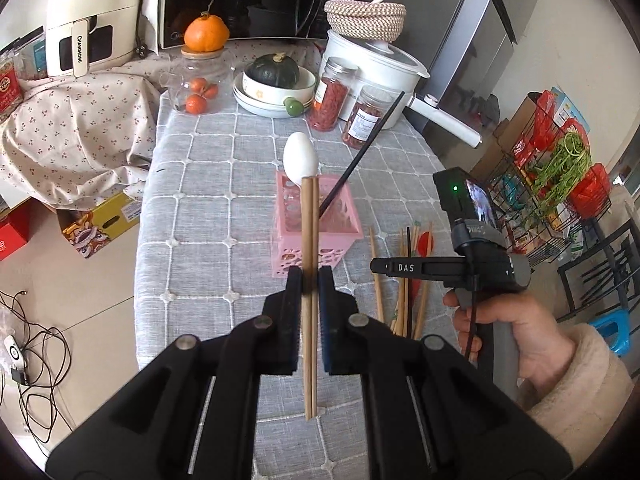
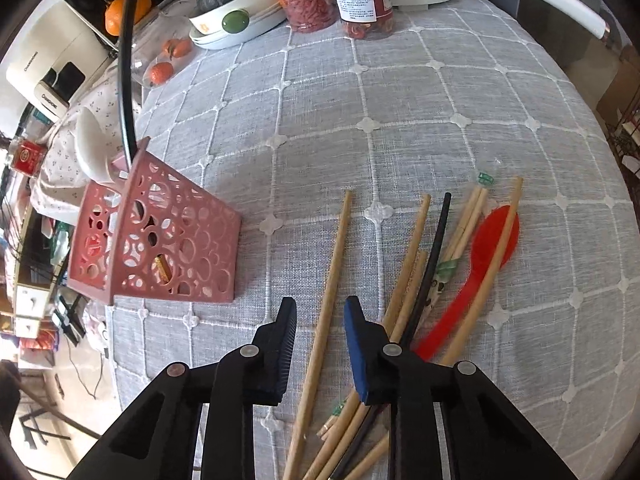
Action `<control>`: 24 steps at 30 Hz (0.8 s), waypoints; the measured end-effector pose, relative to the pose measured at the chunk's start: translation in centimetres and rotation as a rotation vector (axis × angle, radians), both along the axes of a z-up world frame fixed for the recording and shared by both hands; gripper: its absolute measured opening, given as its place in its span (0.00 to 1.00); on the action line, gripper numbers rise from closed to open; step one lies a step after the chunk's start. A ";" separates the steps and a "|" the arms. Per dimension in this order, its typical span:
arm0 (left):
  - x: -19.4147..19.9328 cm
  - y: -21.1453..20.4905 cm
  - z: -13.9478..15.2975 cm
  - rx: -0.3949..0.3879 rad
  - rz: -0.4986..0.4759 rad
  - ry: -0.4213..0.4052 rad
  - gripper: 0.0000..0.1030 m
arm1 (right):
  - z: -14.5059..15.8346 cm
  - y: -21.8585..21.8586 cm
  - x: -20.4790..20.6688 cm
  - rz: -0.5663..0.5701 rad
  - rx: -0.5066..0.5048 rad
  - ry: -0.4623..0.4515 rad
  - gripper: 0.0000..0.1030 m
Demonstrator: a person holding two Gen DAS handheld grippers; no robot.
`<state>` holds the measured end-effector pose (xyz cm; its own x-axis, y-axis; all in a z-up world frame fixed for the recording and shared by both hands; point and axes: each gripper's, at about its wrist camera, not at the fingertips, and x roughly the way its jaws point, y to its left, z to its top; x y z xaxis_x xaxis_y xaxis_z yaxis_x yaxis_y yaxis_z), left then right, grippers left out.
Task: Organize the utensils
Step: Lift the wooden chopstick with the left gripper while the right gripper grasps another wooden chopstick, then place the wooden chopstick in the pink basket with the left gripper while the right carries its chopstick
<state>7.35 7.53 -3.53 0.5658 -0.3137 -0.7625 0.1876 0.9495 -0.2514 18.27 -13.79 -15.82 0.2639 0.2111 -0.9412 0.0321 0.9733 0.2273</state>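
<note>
A grey checked cloth covers the tabletop (image 1: 208,184), with a microwave, an air fryer and food jars crowded along its far edge. The landmark is the pink perforated utensil basket (image 1: 316,232) standing mid-tabletop; a white spoon (image 1: 301,157) and a single black chopstick (image 1: 360,156) already lean out of it. Just on the near side of the basket and raised above the cloth, the left claw (image 1: 309,280) is clamped tight on a pair of wooden chopsticks (image 1: 309,240), whose tips reach up over the basket's rim. To the right of the basket, loose wooden chopsticks (image 2: 332,280), another black chopstick (image 2: 434,256) and a red plastic spoon (image 2: 480,252) lie jumbled on the cloth. The right claw (image 2: 320,312), held by a hand (image 1: 504,336) in a fleecy sleeve, points down over this pile; its jaws stand slightly apart astride one wooden chopstick, not pressing on it.
</note>
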 end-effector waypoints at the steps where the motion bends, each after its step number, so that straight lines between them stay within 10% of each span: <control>1: 0.0 0.2 0.0 0.000 0.003 -0.001 0.09 | -0.3 0.1 0.2 -0.007 -0.007 0.005 0.20; 16: -0.5 0.9 0.8 0.015 0.038 -0.054 0.08 | -1.3 1.5 0.7 0.008 -0.031 -0.012 0.08; 24: -1.0 1.9 2.9 -0.011 0.093 -0.146 0.05 | 4.6 -0.4 -2.9 -0.010 0.063 -0.165 0.07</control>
